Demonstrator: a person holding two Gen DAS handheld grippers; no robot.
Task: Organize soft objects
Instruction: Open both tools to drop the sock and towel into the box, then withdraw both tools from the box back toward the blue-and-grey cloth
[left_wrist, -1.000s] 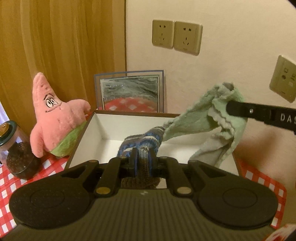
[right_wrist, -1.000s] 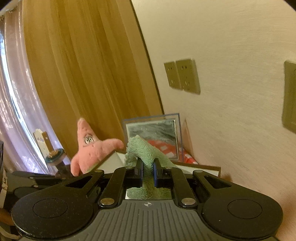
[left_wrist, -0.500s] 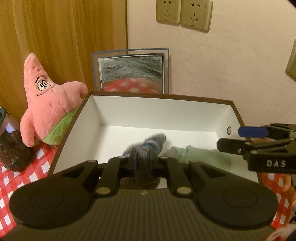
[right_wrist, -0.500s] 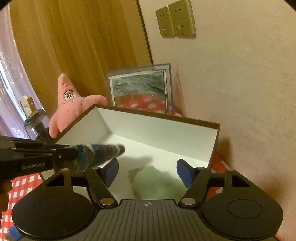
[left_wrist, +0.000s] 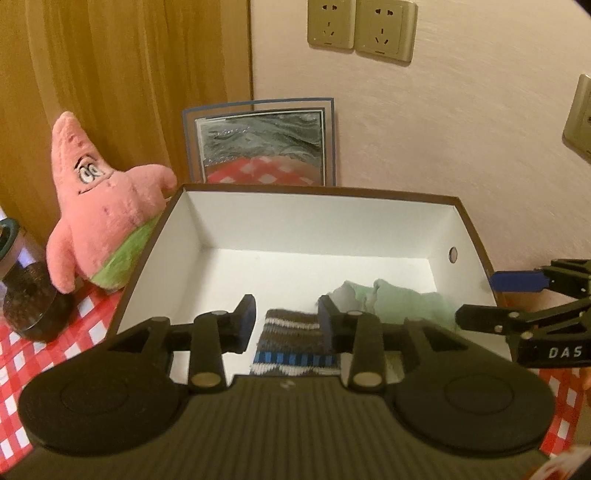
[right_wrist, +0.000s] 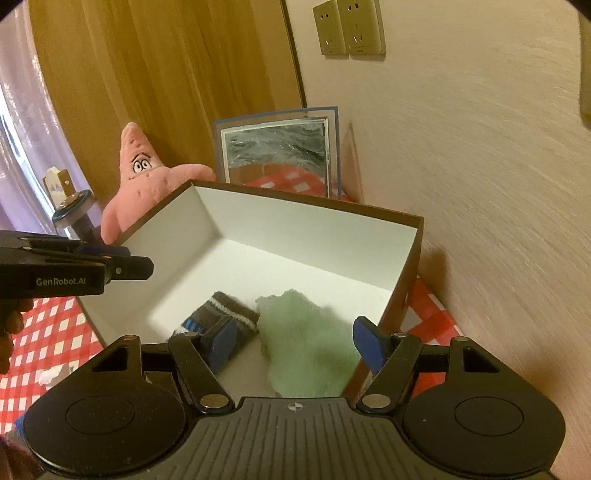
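releasing sock (left_wrist: 291, 341) into box (left_wrist: 317, 194): left tool (left_wrist: 286, 323) opening, right tool (right_wrist: 293, 345) spread over cloth (right_wrist: 306, 343); lifting straight up advised.

We see the striped sock (left_wrist: 295, 341) partly hidden behind the left gripper (left_wrist: 286, 323), the green cloth (right_wrist: 306, 347) soft with blur, and the jar (left_wrist: 22, 295) cut off at the frame's left edge.

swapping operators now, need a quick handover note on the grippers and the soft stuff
Left hand-held gripper: jaws opening, nothing held.
Right hand-held gripper: open, empty.
Striped sock and green cloth: both lying in the white box, side by side.
Pink star plush: on the checked tablecloth, leaning against the box's outside.
Left: probably the plush goes in next.
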